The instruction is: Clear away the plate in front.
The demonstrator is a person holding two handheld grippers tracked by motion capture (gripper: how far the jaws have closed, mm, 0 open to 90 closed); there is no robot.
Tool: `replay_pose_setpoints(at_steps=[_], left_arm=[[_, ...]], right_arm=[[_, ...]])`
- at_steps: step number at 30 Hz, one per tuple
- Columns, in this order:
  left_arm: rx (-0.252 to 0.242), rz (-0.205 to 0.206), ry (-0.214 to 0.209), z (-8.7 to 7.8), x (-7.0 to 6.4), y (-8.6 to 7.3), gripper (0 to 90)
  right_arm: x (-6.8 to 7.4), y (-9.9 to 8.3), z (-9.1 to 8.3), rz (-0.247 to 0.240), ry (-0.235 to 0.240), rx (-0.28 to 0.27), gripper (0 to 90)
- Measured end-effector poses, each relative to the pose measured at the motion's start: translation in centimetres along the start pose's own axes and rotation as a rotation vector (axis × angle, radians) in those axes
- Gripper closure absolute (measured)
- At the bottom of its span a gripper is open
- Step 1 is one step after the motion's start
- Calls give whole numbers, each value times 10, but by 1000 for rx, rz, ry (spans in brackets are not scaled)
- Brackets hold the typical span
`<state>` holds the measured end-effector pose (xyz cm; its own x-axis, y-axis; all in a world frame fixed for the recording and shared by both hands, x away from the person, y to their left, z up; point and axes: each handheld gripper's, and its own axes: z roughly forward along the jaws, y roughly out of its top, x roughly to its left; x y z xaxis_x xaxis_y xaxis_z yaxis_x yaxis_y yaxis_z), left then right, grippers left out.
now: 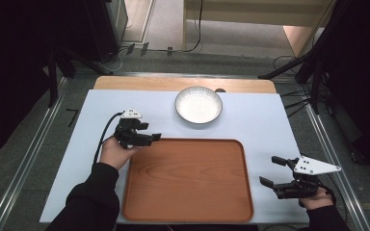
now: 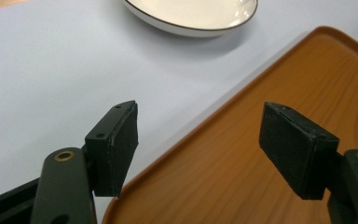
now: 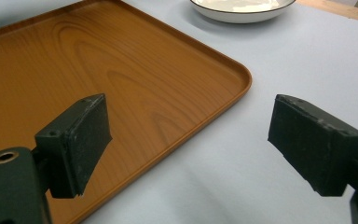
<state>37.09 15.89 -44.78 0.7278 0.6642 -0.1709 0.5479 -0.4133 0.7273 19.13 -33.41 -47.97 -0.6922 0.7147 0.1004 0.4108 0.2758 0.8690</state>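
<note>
Claws, left (image 1: 155, 137) and right (image 1: 269, 171), both apart beside bare wood-grain tray (image 1: 188, 180).

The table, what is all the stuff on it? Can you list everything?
Round white bowl with a dark rim: one, white, far middle of the table, beyond the tray, nothing in it.
Wooden rectangular tray: one, orange-brown, near middle, nothing on it.
Pale blue table cover: one, under the bowl and tray.
Left gripper: one, black, open, at the tray's far left corner.
Right gripper: one, black, open, right of the tray.
</note>
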Motion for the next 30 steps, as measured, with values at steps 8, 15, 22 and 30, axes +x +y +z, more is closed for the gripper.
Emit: replay_pose_setpoints(at_steps=[8,15,22,30], left_arm=[[-7,-14,8,11,1,17,261],[-19,-64,-24,16,4,32,259],[18,-32,11,25,5,50,245],[25,-41,31,46,9,67,272]], right_arm=[[1,0,0,-2,2,3,136],[1,0,1,-6,4,3,135],[2,1,0,-12,5,1,136],[1,1,1,-11,8,4,136]])
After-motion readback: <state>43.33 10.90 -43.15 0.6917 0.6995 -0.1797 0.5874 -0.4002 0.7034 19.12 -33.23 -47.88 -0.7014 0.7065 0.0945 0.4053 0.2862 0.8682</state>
